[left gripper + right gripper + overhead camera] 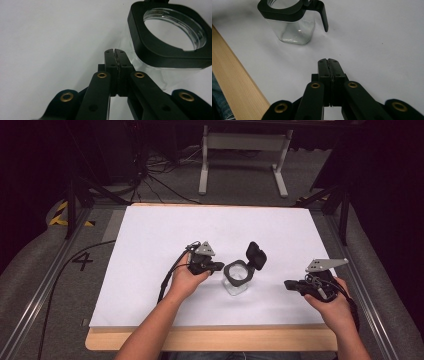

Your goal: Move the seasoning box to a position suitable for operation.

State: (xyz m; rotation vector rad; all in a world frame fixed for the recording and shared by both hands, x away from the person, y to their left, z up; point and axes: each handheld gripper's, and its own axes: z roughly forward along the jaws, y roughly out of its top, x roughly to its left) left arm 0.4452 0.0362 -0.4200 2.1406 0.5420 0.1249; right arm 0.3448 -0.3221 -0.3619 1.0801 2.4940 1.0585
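Clear glass jar (pixel 237 279) with black collar, hinged lid (pixel 256 255) flipped up — centre of the high view, standing on the white table sheet (pixel 150 235). Left gripper (pixel 216 267) just beside its collar, jaws pressed together, empty. Right gripper (pixel 289 284) — lower right, well apart, jaws likewise together, empty.

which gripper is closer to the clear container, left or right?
Left. The left gripper, jaws shut, sits right beside the clear container; whether it touches is unclear. The right gripper, also shut, is well apart on its other side.
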